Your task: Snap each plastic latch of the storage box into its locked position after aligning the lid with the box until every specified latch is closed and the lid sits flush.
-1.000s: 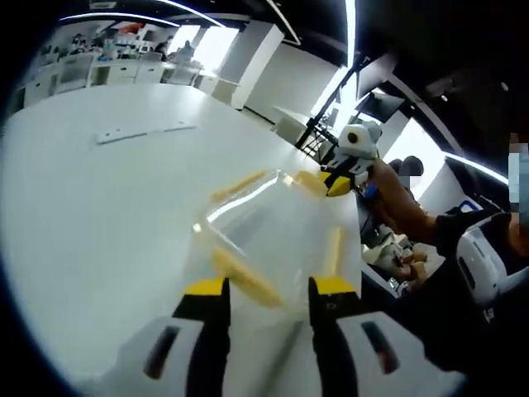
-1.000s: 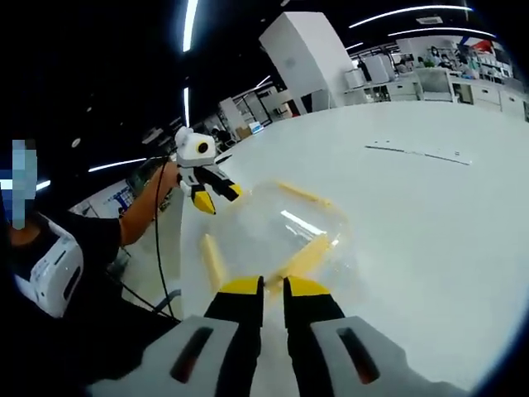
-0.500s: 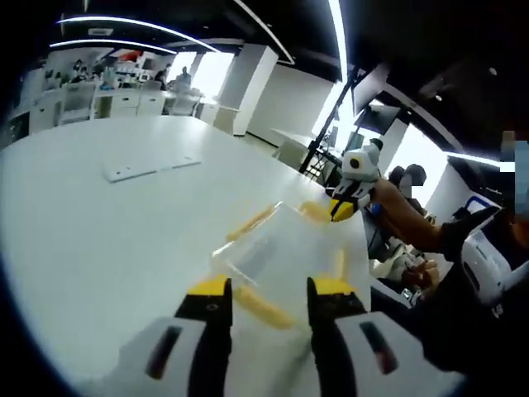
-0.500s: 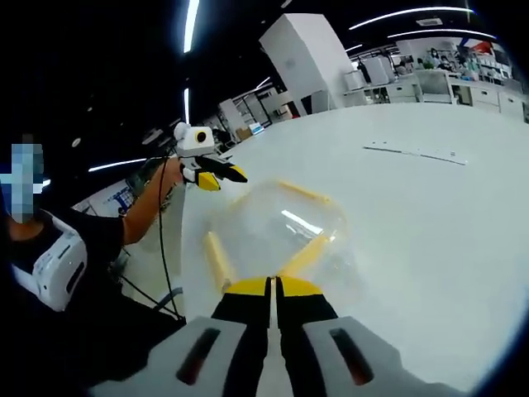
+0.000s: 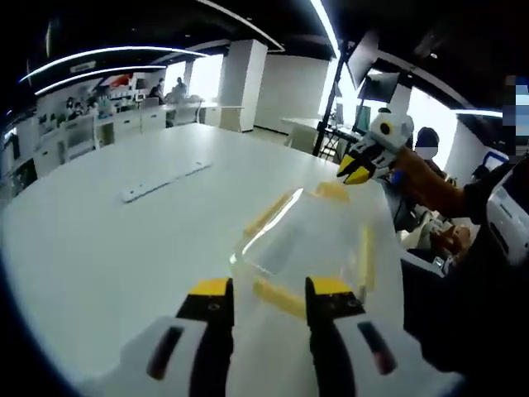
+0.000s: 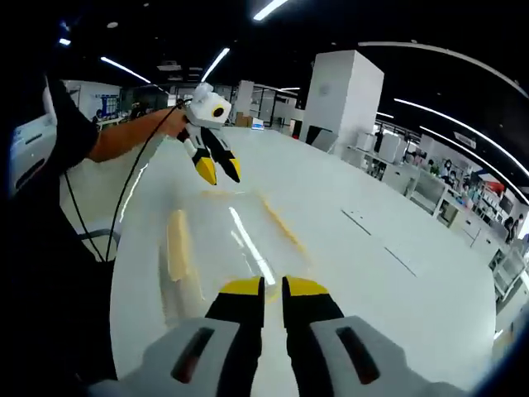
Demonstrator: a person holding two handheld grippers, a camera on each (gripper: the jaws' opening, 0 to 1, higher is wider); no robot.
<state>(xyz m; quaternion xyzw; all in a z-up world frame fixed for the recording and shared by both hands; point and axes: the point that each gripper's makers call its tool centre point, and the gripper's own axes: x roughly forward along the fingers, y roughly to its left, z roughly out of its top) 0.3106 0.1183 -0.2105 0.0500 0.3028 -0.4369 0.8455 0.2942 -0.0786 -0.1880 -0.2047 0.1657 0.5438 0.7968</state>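
Observation:
A clear storage box (image 5: 318, 236) with yellow latches lies on the white table (image 5: 99, 248). My left gripper (image 5: 270, 289) stands open at its near end, with one yellow latch (image 5: 279, 298) lying between and just beyond the jaws. Other latches (image 5: 271, 212) run along the box's sides. My right gripper (image 5: 357, 170), held in a person's hand, hovers over the box's far end. In the right gripper view the box (image 6: 231, 236) spreads out ahead of my right gripper (image 6: 274, 288), whose jaws stand a narrow slit apart with nothing between. Across the box the left gripper (image 6: 216, 169) hangs with its fingers spread.
A thin white strip (image 5: 165, 179) lies on the table to the left, with two more strips (image 6: 364, 222) in the right gripper view. The person's arm (image 6: 132, 132) reaches in near the table edge. Desks and a white pillar (image 6: 343, 99) stand far behind.
Both views have shifted with the hands. The right jaws, shut half a second ago, now stand a slit apart, and the right gripper hangs higher over the box's far end.

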